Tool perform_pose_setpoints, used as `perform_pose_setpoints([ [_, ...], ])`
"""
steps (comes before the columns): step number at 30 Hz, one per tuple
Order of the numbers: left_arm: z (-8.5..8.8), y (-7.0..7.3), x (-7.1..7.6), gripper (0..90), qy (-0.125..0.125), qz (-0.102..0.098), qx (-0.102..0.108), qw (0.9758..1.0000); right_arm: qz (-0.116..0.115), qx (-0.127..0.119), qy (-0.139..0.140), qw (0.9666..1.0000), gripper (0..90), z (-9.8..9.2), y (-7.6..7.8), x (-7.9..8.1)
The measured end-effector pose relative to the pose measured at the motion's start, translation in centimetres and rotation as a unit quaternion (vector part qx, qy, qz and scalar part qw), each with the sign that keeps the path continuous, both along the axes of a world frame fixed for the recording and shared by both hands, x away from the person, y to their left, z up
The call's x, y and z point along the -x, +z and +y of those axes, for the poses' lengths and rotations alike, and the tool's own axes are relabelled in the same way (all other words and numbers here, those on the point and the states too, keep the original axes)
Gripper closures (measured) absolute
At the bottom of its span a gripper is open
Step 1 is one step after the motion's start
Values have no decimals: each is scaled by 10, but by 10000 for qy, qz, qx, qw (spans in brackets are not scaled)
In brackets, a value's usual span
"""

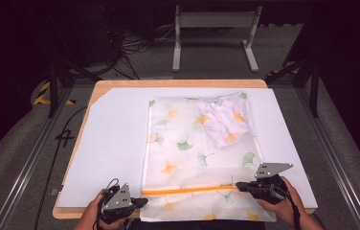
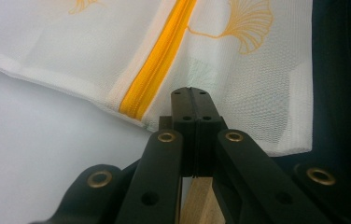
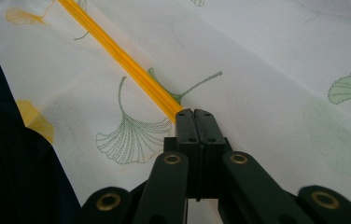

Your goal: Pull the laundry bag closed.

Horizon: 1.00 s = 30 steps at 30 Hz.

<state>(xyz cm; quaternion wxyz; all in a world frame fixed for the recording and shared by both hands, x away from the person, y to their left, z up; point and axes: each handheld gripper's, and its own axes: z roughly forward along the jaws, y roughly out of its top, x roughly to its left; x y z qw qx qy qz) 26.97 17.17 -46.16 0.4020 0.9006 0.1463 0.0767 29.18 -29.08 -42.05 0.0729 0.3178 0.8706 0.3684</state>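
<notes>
A white mesh bag [image 1: 192,143] printed with ginkgo leaves lies flat on the white board [image 1: 111,143]. A crumpled printed cloth [image 1: 223,122] sits inside it at the far right. An orange zipper [image 1: 187,190] runs across the bag's near end. My left gripper [image 1: 144,201] is at the zipper's left end, jaws shut on the bag's mesh edge [image 2: 239,116] just beside the zipper [image 2: 157,74]. My right gripper [image 1: 238,186] is at the zipper's right end. In the right gripper view the zipper [image 3: 117,56] runs straight into the shut jaw tips [image 3: 193,112], which hide the pull.
The board rests on a wooden table [image 1: 120,84] whose near edge lies under both hands. The bag's near end hangs slightly over that edge. Behind the table a metal stand [image 1: 214,21] and loose cables [image 1: 130,45] are on the grey floor.
</notes>
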Motion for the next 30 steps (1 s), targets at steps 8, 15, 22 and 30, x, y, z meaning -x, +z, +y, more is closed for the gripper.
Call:
perform_pose_setpoints([
  [8,0,0,0,900,-1,0,6,10000,-53,3,-119,9999,900,-6,1,1],
  [15,0,0,0,900,-1,11,3,10000,-57,-4,-186,9998,900,-13,2,2],
  [22,0,0,0,900,1,4,-8,10000,-79,8,-273,9996,900,-18,2,4],
  [30,0,0,0,900,-3,6,-8,10000,-80,-15,-439,9990,900,-31,4,6],
])
